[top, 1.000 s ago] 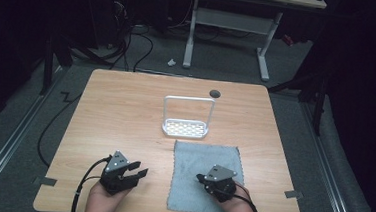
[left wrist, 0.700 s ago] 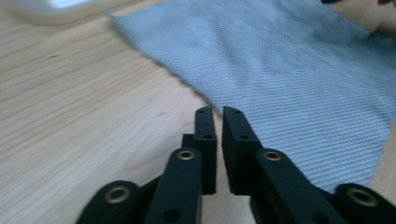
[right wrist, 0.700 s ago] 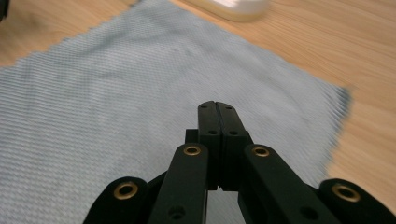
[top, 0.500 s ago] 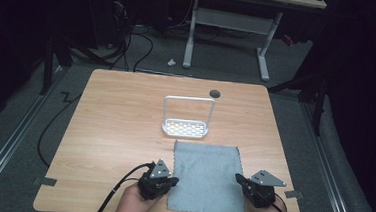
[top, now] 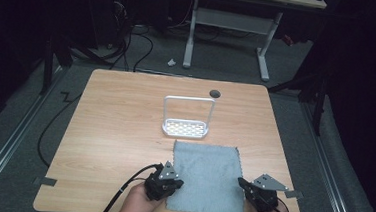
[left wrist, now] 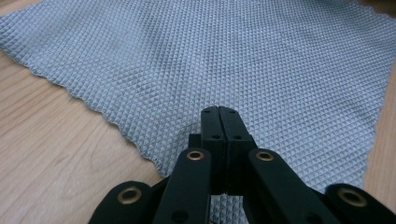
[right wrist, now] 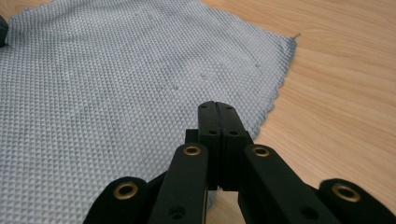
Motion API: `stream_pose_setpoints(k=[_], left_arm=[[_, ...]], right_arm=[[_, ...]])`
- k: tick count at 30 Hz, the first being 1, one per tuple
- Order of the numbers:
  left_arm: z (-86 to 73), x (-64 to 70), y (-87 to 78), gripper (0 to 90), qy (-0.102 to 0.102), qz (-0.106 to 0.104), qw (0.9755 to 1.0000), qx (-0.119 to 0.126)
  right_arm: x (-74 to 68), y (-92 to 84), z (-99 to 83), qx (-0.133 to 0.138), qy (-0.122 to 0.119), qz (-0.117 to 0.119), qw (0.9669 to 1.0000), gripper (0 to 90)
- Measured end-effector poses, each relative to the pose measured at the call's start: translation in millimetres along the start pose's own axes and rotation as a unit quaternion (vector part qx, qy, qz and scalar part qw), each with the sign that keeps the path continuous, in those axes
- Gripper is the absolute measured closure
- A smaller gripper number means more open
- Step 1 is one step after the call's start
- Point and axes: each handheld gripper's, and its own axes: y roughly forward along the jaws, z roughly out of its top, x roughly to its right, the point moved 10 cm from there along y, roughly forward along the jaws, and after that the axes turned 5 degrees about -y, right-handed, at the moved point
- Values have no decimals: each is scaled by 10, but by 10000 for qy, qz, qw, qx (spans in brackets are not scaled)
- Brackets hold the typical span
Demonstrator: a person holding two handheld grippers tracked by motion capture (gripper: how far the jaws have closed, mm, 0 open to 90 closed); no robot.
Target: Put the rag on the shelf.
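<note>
Since the earlier frame I have moved my left hand-held gripper [top: 170, 183] right to the grey cloth's [top: 206, 175] near-left corner and my right hand-held gripper [top: 251, 189] right to its near-right corner. Both have their jaws pressed together at the cloth's edge; I cannot tell whether they pinch it. The cloth lies flat on the surface [top: 114, 131], at 6 o'clock from the white rack [top: 185, 128].

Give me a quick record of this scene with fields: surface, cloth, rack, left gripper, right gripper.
surface: wooden table
cloth: grey cloth, flat at the near edge
rack: white rack, beyond the cloth, apart from it
left gripper: jaws shut, at the cloth's near left corner
right gripper: jaws shut, at the cloth's near right corner
</note>
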Motion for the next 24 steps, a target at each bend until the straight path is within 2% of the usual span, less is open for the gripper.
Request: stream_pose_setpoints(k=[11,14,16,19,24], left_arm=[[-302,-93,-356,875,-354,224,9991,-3],[-282,-112,-451,825,-420,298,9985,207],[-221,-176,-493,801,-497,360,9974,366],[-129,-274,-454,765,-620,368,9963,468],[-57,-459,-264,721,-464,696,9960,322]], right_arm=[[-199,418,341,24,-368,493,9981,900],[-245,521,422,27,-442,595,9972,900],[-266,571,463,25,-505,629,9967,900],[-268,593,469,0,-537,606,9967,900],[-171,541,393,-86,-321,416,9986,900]])
